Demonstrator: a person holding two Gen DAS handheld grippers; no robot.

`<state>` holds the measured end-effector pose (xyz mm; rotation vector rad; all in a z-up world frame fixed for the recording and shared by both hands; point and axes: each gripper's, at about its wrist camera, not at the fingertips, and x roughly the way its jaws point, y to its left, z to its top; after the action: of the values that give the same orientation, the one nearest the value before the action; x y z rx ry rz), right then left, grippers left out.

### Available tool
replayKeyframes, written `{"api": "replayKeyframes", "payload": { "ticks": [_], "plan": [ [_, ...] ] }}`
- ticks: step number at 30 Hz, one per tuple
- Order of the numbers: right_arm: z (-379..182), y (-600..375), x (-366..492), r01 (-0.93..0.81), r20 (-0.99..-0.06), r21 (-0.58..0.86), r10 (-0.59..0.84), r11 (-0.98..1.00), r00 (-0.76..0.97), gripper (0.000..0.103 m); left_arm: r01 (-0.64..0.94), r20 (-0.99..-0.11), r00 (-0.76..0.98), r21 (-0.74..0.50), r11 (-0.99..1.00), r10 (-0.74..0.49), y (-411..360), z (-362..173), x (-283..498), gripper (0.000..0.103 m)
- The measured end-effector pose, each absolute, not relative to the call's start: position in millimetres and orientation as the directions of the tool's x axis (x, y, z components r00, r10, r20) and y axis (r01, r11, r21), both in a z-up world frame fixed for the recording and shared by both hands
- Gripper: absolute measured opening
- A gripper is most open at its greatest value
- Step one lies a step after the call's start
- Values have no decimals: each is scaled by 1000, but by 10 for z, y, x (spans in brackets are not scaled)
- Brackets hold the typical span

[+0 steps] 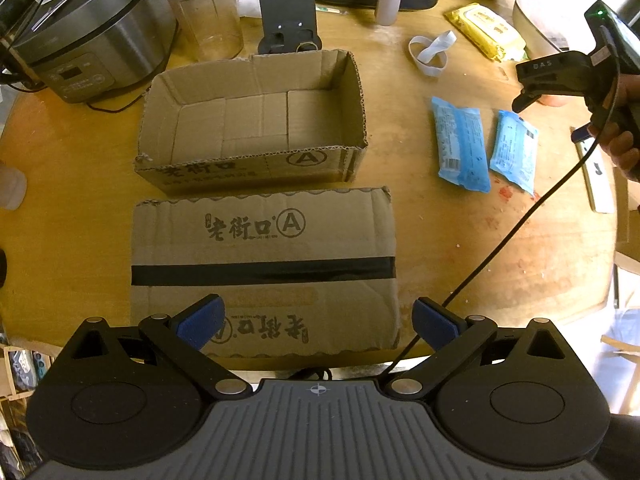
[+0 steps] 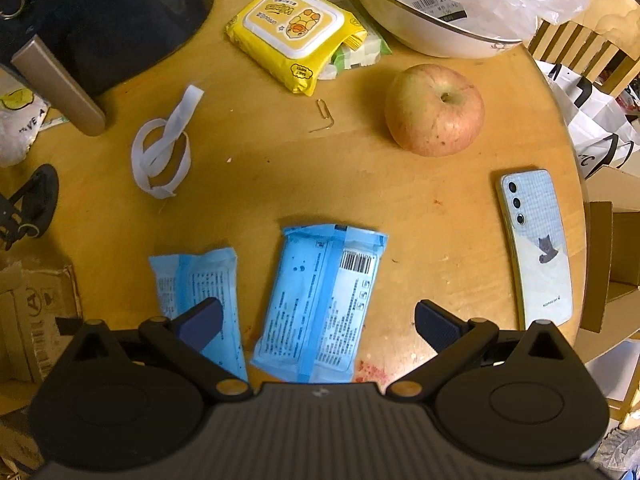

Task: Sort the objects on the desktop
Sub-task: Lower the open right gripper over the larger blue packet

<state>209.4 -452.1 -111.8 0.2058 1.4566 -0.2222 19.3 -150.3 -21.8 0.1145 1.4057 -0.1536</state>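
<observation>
A: Where do the two tools stand?

B: The left tool (image 1: 318, 322) hangs released, its blue fingers spread wide over the upturned cardboard box (image 1: 264, 268) with the black tape stripe, gripping nothing. The right tool (image 2: 318, 320) is also spread wide and empty, poised above the two blue wipe packets.

A: And the packets themselves?

B: Both lie flat on the round wooden worktop (image 2: 280, 184), side by side but apart. The larger packet (image 2: 320, 304), barcode up, sits between the right tool's fingers; the smaller packet (image 2: 200, 296) lies to its left, partly under the left finger pad. From the left wrist view they lie to the right of the open cardboard box (image 1: 252, 120), which stands just behind the upturned one.

A: Anything else nearby?

B: Beyond the packets are an apple (image 2: 434, 110), a yellow wet-wipe pack (image 2: 294, 34), a white strap loop (image 2: 164, 148) and a bent paper clip (image 2: 323, 116). A phone (image 2: 536, 246) lies face down at the right edge, and a white bowl (image 2: 420, 28) sits at the far edge. A rice cooker (image 1: 88, 28) stands to the far left of the open box.
</observation>
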Motion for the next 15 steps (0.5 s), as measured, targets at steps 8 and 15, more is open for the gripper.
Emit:
{"api": "replayKeyframes", "payload": {
  "ticks": [8, 15],
  "plan": [
    [-1257, -4610, 2111, 370, -997, 0, -30, 929, 77, 103, 173, -988, 149, -10, 985, -36, -1495, -227, 225, 103],
    [-1364, -4725, 2075, 499, -997, 19, -21, 867, 74, 103, 171, -989, 143, -8, 985, -33, -1483, -244, 239, 103]
  ]
}}
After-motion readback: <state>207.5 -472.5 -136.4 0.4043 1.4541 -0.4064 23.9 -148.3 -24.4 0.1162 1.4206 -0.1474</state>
